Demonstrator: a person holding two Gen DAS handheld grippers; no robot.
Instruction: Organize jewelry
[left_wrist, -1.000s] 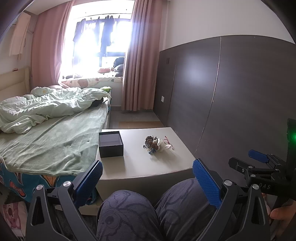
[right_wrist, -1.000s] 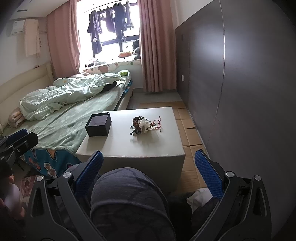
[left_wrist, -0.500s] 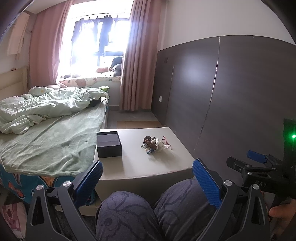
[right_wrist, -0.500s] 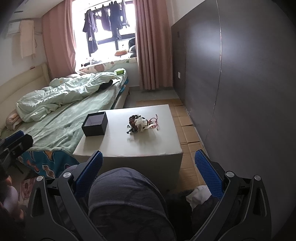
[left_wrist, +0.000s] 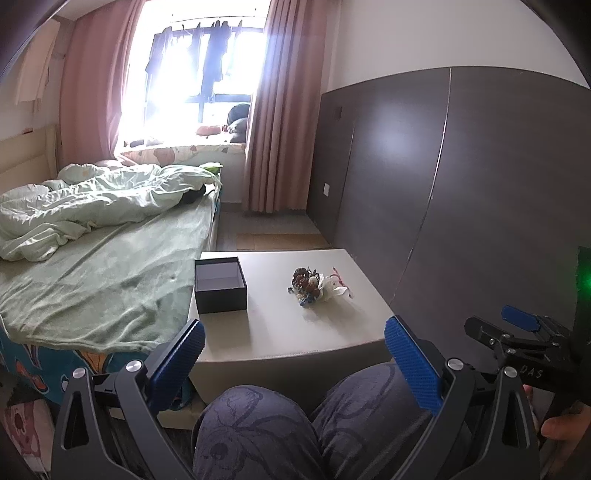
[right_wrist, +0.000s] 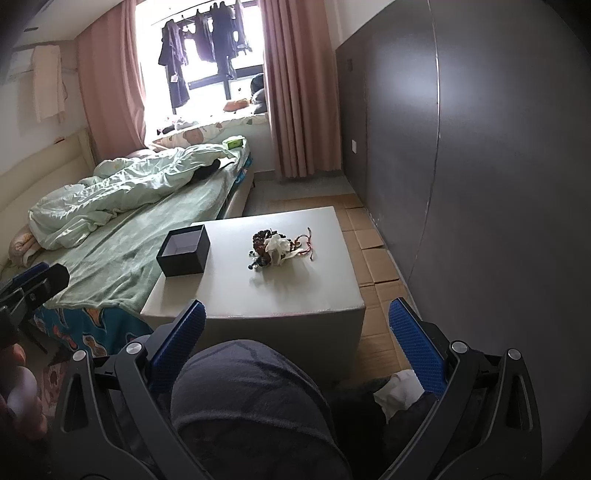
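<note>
A tangled heap of jewelry (left_wrist: 314, 286) with beads, white pieces and a red cord lies near the middle of a low white table (left_wrist: 280, 332); it also shows in the right wrist view (right_wrist: 275, 247). An open, empty black box (left_wrist: 219, 284) stands on the table's left side, also in the right wrist view (right_wrist: 183, 254). My left gripper (left_wrist: 295, 350) is open and empty, held above my knees short of the table. My right gripper (right_wrist: 295, 332) is open and empty, also short of the table's near edge.
A bed (left_wrist: 92, 266) with green sheets runs along the table's left. A dark panelled wall (left_wrist: 461, 203) stands close on the right. Cardboard sheets (right_wrist: 369, 236) lie on the floor by the wall. My knees (left_wrist: 314, 424) fill the foreground.
Both views have shifted slightly: the table and jewelry sit a little further left and lower in frame. Both grippers stay open. Nothing on the table has moved.
</note>
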